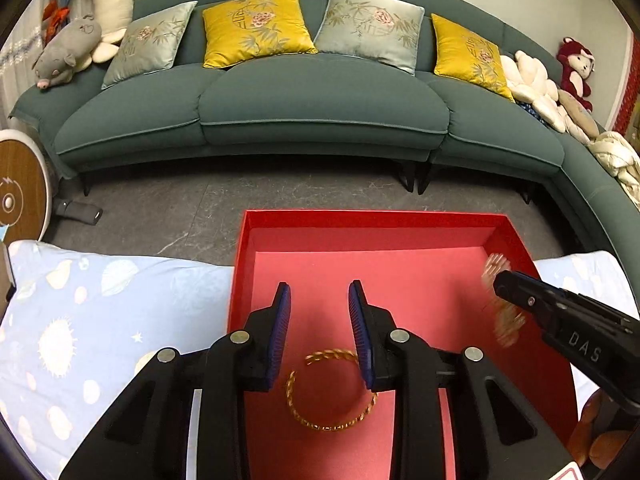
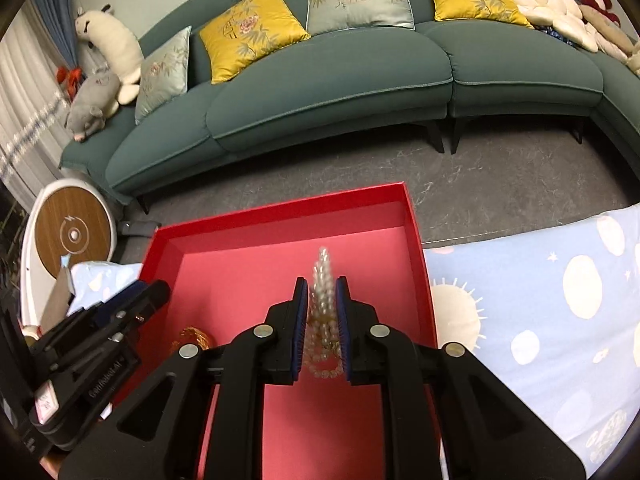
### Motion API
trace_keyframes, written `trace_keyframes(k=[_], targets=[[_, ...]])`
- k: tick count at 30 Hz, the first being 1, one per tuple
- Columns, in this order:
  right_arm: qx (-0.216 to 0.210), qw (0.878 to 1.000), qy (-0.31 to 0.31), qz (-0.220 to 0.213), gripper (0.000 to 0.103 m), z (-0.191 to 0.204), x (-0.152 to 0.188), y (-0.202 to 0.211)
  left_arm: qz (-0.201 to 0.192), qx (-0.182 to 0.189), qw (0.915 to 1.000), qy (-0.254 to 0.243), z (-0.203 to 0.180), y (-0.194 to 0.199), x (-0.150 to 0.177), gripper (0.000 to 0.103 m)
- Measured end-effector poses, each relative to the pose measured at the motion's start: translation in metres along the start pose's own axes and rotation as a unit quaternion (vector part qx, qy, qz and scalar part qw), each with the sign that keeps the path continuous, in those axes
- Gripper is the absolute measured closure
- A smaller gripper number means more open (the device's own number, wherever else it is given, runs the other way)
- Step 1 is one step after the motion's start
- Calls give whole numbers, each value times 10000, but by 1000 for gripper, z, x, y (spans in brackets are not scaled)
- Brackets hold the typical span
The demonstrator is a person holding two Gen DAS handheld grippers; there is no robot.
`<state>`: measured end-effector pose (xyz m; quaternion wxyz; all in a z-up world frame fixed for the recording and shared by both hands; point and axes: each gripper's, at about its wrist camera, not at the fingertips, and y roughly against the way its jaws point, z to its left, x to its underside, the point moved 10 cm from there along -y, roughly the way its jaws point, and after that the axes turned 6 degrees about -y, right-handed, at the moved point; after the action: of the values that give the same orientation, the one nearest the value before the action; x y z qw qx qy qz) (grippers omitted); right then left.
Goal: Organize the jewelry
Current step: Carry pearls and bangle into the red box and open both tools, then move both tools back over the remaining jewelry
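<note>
A red box (image 1: 516, 240) with a pink floor sits on a light blue patterned cloth (image 1: 80, 300). A gold twisted bangle (image 1: 332, 390) lies on the box floor below my left gripper (image 1: 319, 296), which is open and empty over the box. My right gripper (image 2: 322, 284) is shut on a pearl bead bracelet (image 2: 323, 312), held above the box's right part (image 2: 416, 240). In the left wrist view the right gripper (image 1: 498, 280) comes in from the right with the blurred beads (image 1: 506, 320). The bangle shows partly in the right wrist view (image 2: 194, 336).
A green sofa (image 1: 312, 96) with yellow and grey cushions stands across a dark grey floor (image 1: 200, 204). Plush toys lie on both sofa ends. A round wood-faced device (image 1: 20, 196) stands at the left. The cloth extends right of the box (image 2: 540, 300).
</note>
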<state>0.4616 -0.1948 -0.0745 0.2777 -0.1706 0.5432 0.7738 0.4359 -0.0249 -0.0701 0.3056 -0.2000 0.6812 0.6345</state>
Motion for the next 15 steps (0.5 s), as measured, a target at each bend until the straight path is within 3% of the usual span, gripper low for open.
trace_keyframes(k=[1, 2, 3, 4, 8, 15], targets=[[32, 10000, 29, -15, 84, -1, 1, 1, -18, 26, 10000, 29, 1, 2, 1, 74], [47, 10000, 36, -55, 79, -1, 1, 2, -20, 48, 10000, 32, 1, 1, 0, 68], [33, 9999, 22, -130, 72, -3, 1, 6, -11, -18, 10000, 31, 4, 4, 1, 55], [15, 9997, -15, -233, 70, -4, 2, 11, -40, -103, 9999, 29, 6, 7, 1, 52], [-131, 9987, -71, -477, 70, -5, 4, 40, -173, -103, 9998, 19, 10, 34, 6, 51], [-408, 9930, 17, -1112, 69, -1, 29, 164, -440, 168, 9982, 374, 21, 126, 31, 47]])
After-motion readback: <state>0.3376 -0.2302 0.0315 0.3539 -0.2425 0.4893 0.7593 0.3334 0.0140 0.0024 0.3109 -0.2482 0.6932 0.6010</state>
